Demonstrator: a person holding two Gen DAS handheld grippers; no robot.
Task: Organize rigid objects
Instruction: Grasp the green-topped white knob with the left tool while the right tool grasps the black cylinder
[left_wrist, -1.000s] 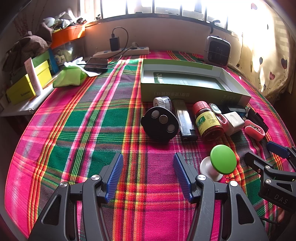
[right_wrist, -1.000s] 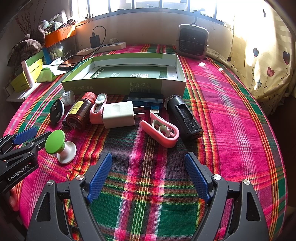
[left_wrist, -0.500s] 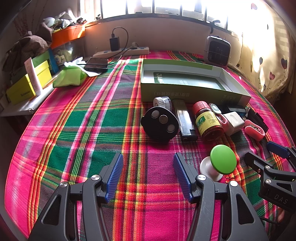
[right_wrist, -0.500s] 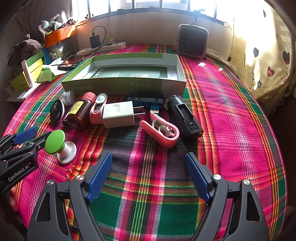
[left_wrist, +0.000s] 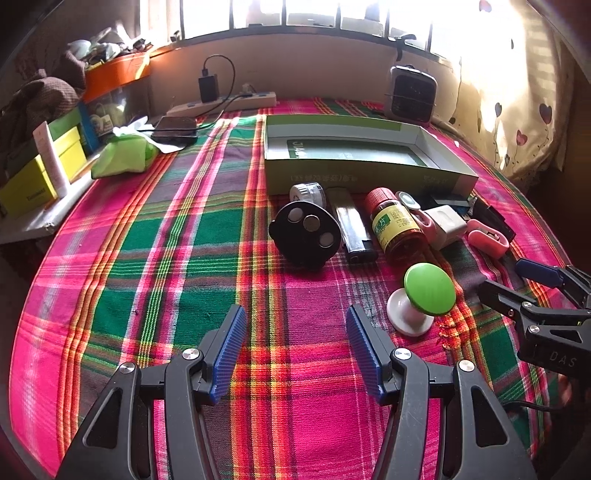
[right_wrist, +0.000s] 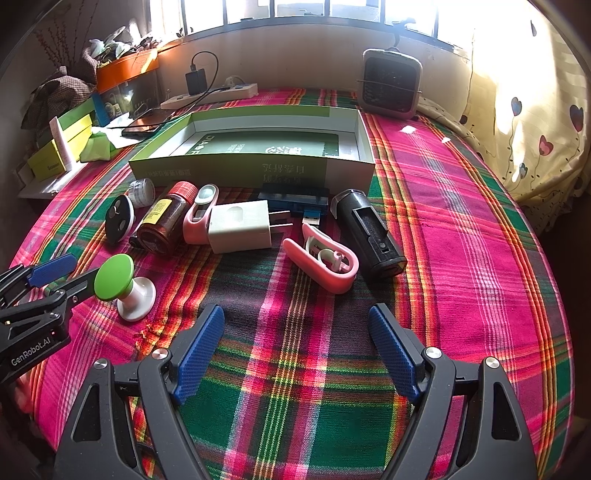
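Note:
An open green box (left_wrist: 369, 173) (right_wrist: 251, 170) lies on the plaid cloth with a row of small objects in front: a black disc (left_wrist: 304, 234), a lighter (left_wrist: 352, 225), a brown pill bottle (left_wrist: 395, 225) (right_wrist: 164, 218), a white charger (right_wrist: 240, 227), a pink clip case (right_wrist: 321, 256), a black battery holder (right_wrist: 369, 232), and a green-topped knob (left_wrist: 428, 290) (right_wrist: 114, 277). My left gripper (left_wrist: 295, 347) is open and empty, short of the disc. My right gripper (right_wrist: 295, 347) is open and empty, short of the pink case.
A small fan (right_wrist: 391, 85) stands behind the box. A power strip (left_wrist: 221, 105), a phone (left_wrist: 175, 129), green cloth (left_wrist: 125, 157) and yellow boxes (left_wrist: 37, 177) sit at the far left. A curtain (right_wrist: 524, 110) hangs on the right.

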